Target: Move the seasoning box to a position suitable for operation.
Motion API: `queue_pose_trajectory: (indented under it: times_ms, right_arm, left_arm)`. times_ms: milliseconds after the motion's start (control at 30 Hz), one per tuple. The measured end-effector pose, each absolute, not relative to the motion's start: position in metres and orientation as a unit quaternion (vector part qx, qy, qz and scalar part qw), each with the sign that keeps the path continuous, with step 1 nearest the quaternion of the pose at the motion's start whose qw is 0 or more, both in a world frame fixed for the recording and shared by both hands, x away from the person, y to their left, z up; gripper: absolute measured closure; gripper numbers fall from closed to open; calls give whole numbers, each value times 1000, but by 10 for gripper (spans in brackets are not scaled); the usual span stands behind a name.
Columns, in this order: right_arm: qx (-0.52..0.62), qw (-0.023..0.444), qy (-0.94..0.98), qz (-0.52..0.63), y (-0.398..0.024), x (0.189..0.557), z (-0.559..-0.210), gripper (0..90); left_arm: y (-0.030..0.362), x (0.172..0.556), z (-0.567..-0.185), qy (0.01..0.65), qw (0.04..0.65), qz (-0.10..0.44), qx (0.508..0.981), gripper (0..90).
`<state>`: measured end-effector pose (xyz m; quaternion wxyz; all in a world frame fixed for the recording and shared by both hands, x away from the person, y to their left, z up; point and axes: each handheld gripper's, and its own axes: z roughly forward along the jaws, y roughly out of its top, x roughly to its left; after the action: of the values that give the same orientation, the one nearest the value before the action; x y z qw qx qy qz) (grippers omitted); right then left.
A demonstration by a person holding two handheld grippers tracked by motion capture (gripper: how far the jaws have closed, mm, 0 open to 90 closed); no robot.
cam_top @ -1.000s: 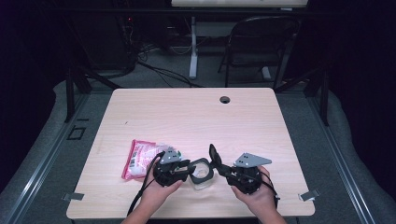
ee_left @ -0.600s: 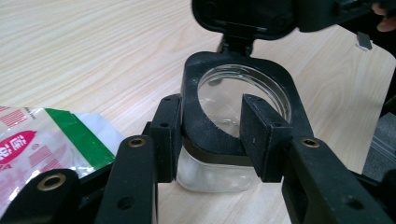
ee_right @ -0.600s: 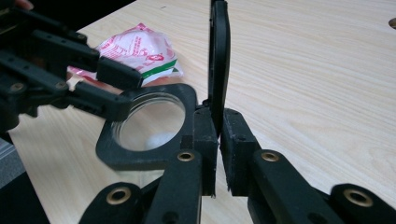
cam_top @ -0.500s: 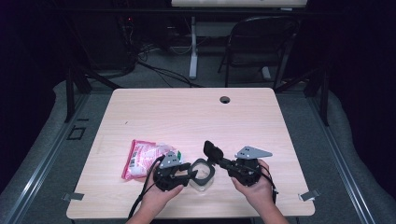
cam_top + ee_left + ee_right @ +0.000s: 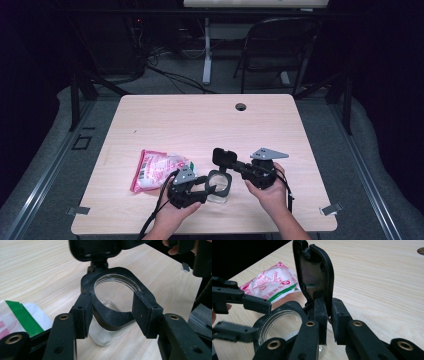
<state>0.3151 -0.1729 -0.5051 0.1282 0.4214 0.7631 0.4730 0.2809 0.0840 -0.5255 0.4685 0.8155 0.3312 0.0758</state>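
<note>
The clear jar [image 5: 113, 305] stands upright on the wooden table [image 5: 180, 120], between the jaws of the left gripper [image 5: 202, 186]; these have just been opening and stand off its black collar. The right gripper [image 5: 235, 167] pinches the raised black lid [image 5: 314, 272] at its hinge. A pink packet [image 5: 155, 170] lies just beyond the left gripper. A chair [image 5: 280, 45] stands in the dark room behind

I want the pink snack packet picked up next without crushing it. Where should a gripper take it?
Take the pink packet by its flat sealed end edge on the far-left side, coming in low from the open table; its middle looks puffed, and the left gripper crowds its near-right corner.
</note>
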Motion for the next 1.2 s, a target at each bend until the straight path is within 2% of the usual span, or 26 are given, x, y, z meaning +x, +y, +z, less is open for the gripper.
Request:
queue_pose_trajectory:
  times_ms: [367, 667, 1000, 1200]
  right_arm:
    - [419, 131, 764, 473, -170, 318, -505, 833]
    - [418, 132, 763, 475, -169, 323, -505, 820]
    - [412, 137, 763, 478, -178, 315, -502, 702]
    - [412, 140, 759, 485, -183, 309, -504, 635]
  left_arm:
    - [94, 277, -518, 322, 477, 83, 813, 493]
    - [130, 279, -509, 351, 468, 136, 799, 502]
    - [163, 275, -504, 368, 446, 179, 796, 497]
    - [171, 277, -516, 365, 423, 192, 807, 457]
